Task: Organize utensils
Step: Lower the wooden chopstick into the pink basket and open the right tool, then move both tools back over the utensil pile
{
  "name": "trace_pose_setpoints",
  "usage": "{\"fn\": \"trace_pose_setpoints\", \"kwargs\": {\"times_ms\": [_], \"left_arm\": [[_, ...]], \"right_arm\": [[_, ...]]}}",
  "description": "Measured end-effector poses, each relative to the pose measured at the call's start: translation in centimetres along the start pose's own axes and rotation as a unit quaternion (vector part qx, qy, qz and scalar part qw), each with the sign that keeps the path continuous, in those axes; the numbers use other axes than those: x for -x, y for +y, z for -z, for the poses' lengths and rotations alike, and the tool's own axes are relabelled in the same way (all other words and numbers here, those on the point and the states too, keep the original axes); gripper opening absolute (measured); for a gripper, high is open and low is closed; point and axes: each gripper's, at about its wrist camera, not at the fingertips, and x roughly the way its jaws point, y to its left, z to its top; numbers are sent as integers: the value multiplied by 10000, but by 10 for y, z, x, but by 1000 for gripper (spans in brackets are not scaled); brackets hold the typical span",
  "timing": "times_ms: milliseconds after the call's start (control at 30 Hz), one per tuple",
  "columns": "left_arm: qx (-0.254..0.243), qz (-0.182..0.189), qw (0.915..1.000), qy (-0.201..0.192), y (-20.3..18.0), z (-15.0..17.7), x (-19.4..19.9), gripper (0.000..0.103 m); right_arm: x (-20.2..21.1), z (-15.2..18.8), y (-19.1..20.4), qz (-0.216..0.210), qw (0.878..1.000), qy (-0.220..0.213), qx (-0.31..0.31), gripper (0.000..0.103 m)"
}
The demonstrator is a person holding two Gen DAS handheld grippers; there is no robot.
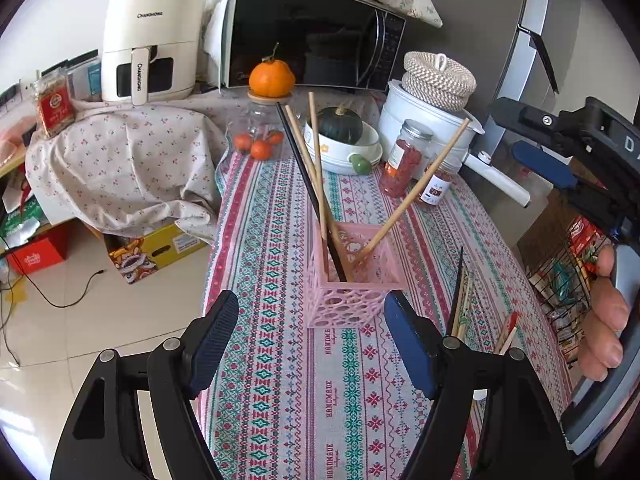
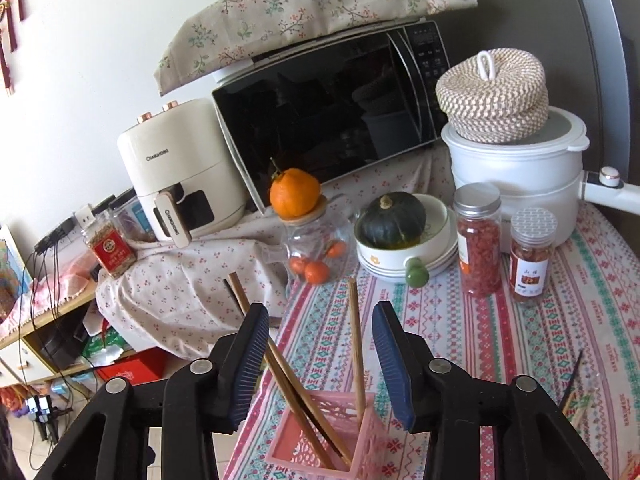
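A patterned tablecloth [image 1: 280, 360] is spread over the table, and at its far end a black-fronted microwave [image 2: 328, 120] under a floral cover is seen, with a cream air fryer [image 1: 154, 40] to its left and a white pot [image 2: 516, 168] topped by a woven lid to its right. A dark green squash [image 2: 392, 218] is held in a white bowl, and an orange [image 1: 271, 78] is perched on a glass jar. Two spice jars [image 2: 478, 240] are stood just beside the pot. Near the middle of the cloth a pink perforated holder [image 1: 352, 276] is placed, and in it four chopsticks are leaned: one black chopstick [image 1: 308, 184] and three wooden chopsticks [image 1: 416, 192], one of them tilted to the right, apart from the others. More loose chopsticks [image 1: 460, 300] are laid on the cloth just right of the holder. The left gripper [image 1: 312, 344] is held released, its jaws spread wide on either side of the holder's near face, nothing being grasped. The right gripper [image 2: 320, 360] is held above the holder, likewise spread apart and empty, with the upright wooden chopstick seen between its jaws but not touched.
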Motion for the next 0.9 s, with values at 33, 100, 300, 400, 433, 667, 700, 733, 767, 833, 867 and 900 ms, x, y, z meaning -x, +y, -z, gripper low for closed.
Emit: {"fn": "trace_pose_setpoints", "kwargs": {"times_ms": [33,100,300,400,433,667,700,733,767,833,867,900], "left_arm": [[-39,27,10000,36,-4,1,-1,78],[-124,93,9998,124,-12,3,-2,78],[-452,261,9980,355,-40,10,-8,78],[-576,326,9967,460,-53,13,-12,78],[-615,348,9962,502,-58,14,-14,78],[-975,505,9906,809,-101,20,-29,80],[-1022,524,9896,860,-109,21,-32,80],[-1067,548,9886,910,-116,22,-35,80],[-1117,585,9873,966,-123,23,-38,80],[-1202,650,9849,1064,-138,24,-45,80],[-1254,685,9834,1121,-146,24,-50,80],[-1301,701,9820,1179,-153,25,-55,80]], "right_arm": [[6,-1,-2,-17,10000,-7,9,57],[18,-3,-7,-49,10000,12,22,63],[47,-3,-37,109,9996,240,-66,76],[56,0,-59,251,9985,425,-220,79],[58,2,-67,311,9980,486,-273,80],[65,18,-114,1004,9884,1057,-427,82],[65,21,-121,1105,9858,1176,-457,82],[64,24,-129,1193,9830,1302,-499,82],[63,27,-137,1272,9799,1435,-554,82],[63,34,-154,1421,9734,1655,-704,82],[64,37,-162,1490,9704,1734,-782,82],[65,38,-170,1553,9677,1797,-848,82]]}}
